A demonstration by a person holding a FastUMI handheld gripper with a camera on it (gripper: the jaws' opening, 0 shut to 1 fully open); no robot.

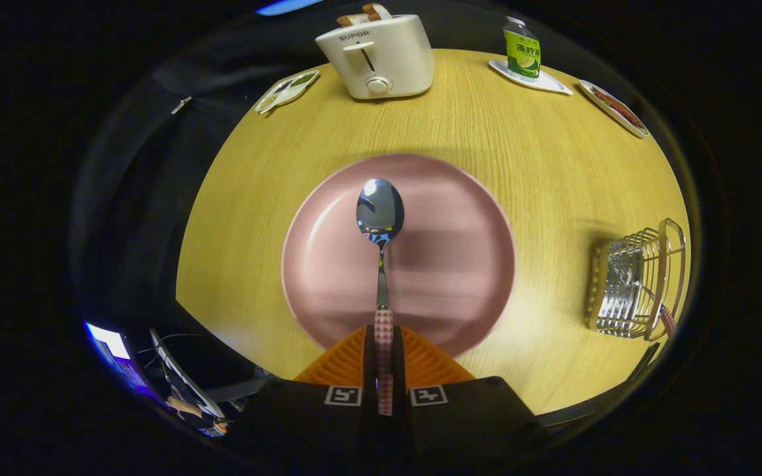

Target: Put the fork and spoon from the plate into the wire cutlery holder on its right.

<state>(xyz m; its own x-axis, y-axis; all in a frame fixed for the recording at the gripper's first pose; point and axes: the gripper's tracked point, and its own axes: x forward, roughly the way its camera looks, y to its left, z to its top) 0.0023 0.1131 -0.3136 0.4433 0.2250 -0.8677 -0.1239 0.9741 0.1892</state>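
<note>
The claw is pinching the spoon by its checked handle, both orange fingers pressed against it from either side. The spoon points straight ahead of the fingers, its bowl hanging over the middle of the pink plate. It looks lifted clear of the plate, though the fisheye view makes that hard to confirm.

The wire cutlery holder stands on the bench well to the right of the plate, apart from it. A checked handle peeks out at its near corner, probably the fork already inside, but it is too small to be sure.

To do this step well, the person should keep the grip firm, carry the spoon right and high enough to clear the holder's rim, tip it bowl-down over the open top, and let go only once the bowl is inside the wires, so it does not catch or knock the light holder over.

Counted: one spoon, one pink plate, one wire holder, one toaster with toast in it, one green bottle on a small white dish, and two other small dishes at the far edge of the bench.
</note>
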